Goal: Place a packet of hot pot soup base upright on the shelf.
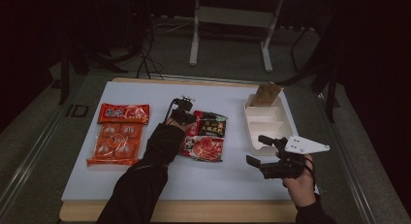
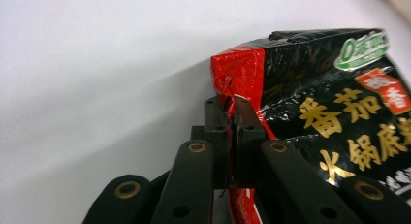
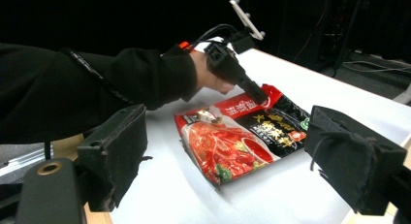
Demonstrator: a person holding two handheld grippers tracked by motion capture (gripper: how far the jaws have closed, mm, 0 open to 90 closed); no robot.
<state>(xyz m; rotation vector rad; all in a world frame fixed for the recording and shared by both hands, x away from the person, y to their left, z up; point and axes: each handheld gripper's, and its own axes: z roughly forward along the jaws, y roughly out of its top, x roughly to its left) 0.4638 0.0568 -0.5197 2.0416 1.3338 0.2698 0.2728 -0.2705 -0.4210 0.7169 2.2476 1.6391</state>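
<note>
A red and black soup-base packet lies flat mid-table. My left gripper is shut on the packet's far left corner; the left gripper view shows the jaws pinching the red corner of the packet. From the right gripper view the left gripper bites the packet at its top edge. My right gripper hovers open near the front right of the table, its wide-apart pads framing the packet with nothing between them.
An orange multi-pack of snacks lies at the table's left. A white compartment tray sits at the right with a brown bag at its far end. The white table ends in a wooden front edge. Dark floor and stands lie beyond.
</note>
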